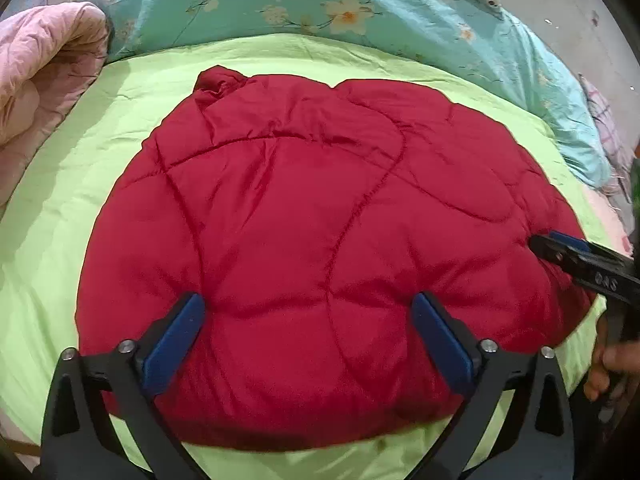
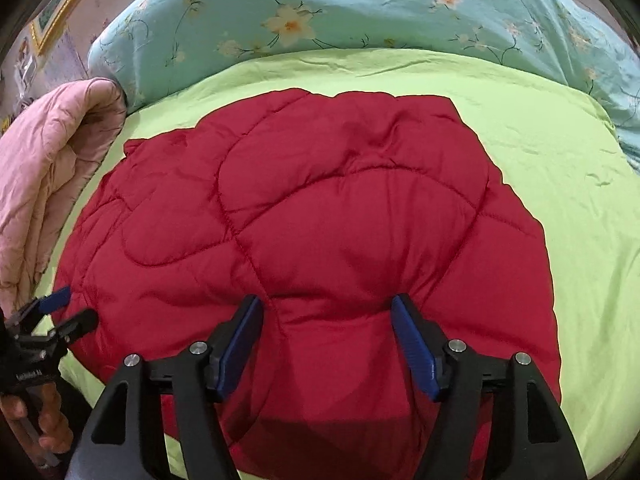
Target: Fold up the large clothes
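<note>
A red quilted padded garment (image 1: 304,248) lies folded in a bulky heap on the lime-green bed sheet (image 1: 60,200). My left gripper (image 1: 306,308) is open, its blue pads pressed onto the garment's near part, with fabric bulging between them. My right gripper (image 2: 326,312) is also open, its fingers resting on the garment (image 2: 320,208) near its front edge. The right gripper (image 1: 560,248) also shows at the garment's right edge in the left wrist view. The left gripper (image 2: 68,308) shows at the garment's left edge in the right wrist view.
A teal floral pillow or duvet (image 1: 320,4) lies along the far side of the bed. A pink quilted blanket (image 1: 36,80) is bunched at the left. The green sheet (image 2: 580,220) stretches out to the right of the garment.
</note>
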